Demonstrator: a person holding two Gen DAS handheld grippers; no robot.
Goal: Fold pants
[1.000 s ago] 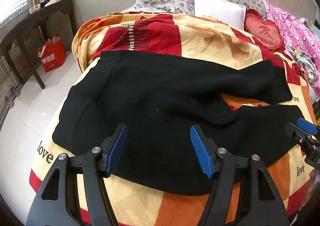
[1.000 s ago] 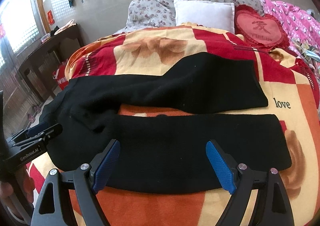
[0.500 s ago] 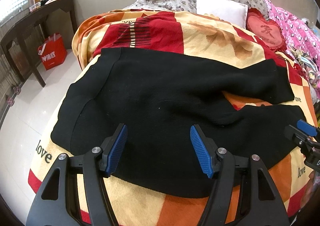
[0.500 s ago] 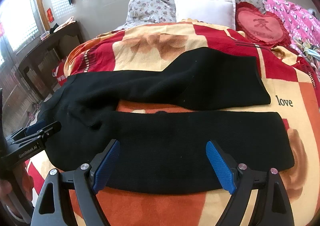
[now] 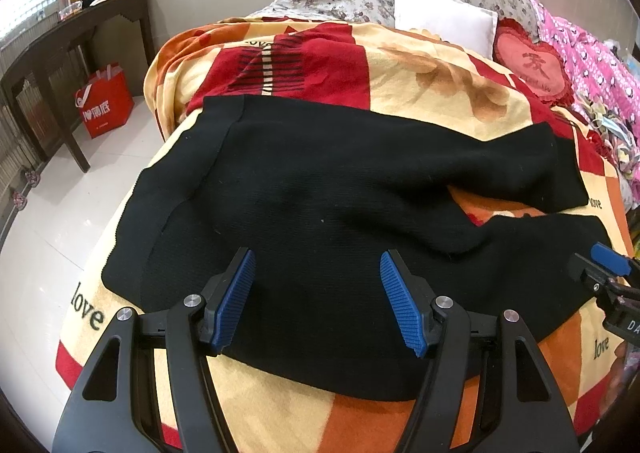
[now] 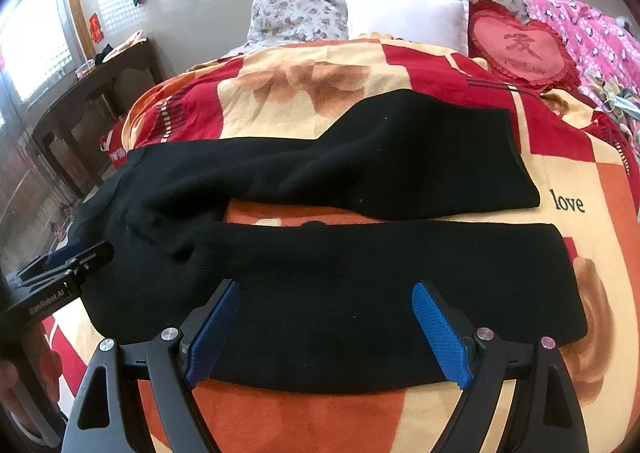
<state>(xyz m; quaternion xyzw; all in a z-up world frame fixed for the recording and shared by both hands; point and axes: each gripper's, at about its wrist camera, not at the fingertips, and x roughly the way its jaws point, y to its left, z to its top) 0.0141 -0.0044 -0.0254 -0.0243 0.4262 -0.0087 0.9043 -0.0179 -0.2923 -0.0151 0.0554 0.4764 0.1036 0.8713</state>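
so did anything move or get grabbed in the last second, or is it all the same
Nothing visibly changed. The black pants lie spread on the patterned blanket with the two legs apart, as before. The left gripper and right gripper both hang open over the near edge of the pants, holding nothing.

The pants (image 6: 320, 253) lie spread across the blanket (image 6: 300, 413) on the bed, waist to the left, the two legs running right, one behind the other with a gap between. Behind them, at the head of the bed, a pillow (image 6: 404, 19) rests beside a heart cushion (image 6: 520, 47). Left of the bed stands a counter (image 5: 76, 29), a shopping bag (image 5: 105, 101) on the floor beneath it.
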